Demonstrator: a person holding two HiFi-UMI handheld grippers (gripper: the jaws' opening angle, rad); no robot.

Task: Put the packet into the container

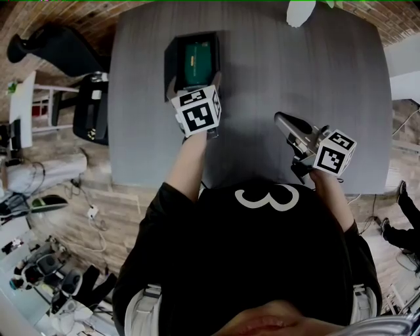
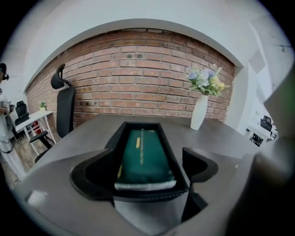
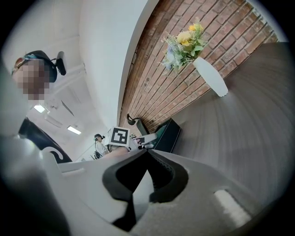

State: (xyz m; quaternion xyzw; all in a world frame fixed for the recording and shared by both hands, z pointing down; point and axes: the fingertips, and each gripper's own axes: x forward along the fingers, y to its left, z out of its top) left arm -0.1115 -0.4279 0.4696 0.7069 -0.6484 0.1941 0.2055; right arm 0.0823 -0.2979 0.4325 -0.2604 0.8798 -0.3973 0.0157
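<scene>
A black open-topped container (image 1: 170, 56) stands on the grey table at the far left, and a dark green packet (image 1: 197, 56) lies flat inside it. My left gripper (image 1: 195, 84) is open at the container's near end, one jaw on each side of it. In the left gripper view the packet (image 2: 143, 156) fills the container (image 2: 116, 138) between the spread jaws of the left gripper (image 2: 145, 171), which do not touch it. My right gripper (image 1: 283, 121) hovers over the table's near right part, shut and empty; its jaws meet in the right gripper view (image 3: 147, 159).
A white vase with flowers (image 2: 199, 112) stands at the table's far edge, right of the container, seen also as the vase (image 1: 298, 12). Chairs (image 1: 92, 108) and a white desk stand on the floor left of the table (image 1: 295, 72). A brick wall runs behind.
</scene>
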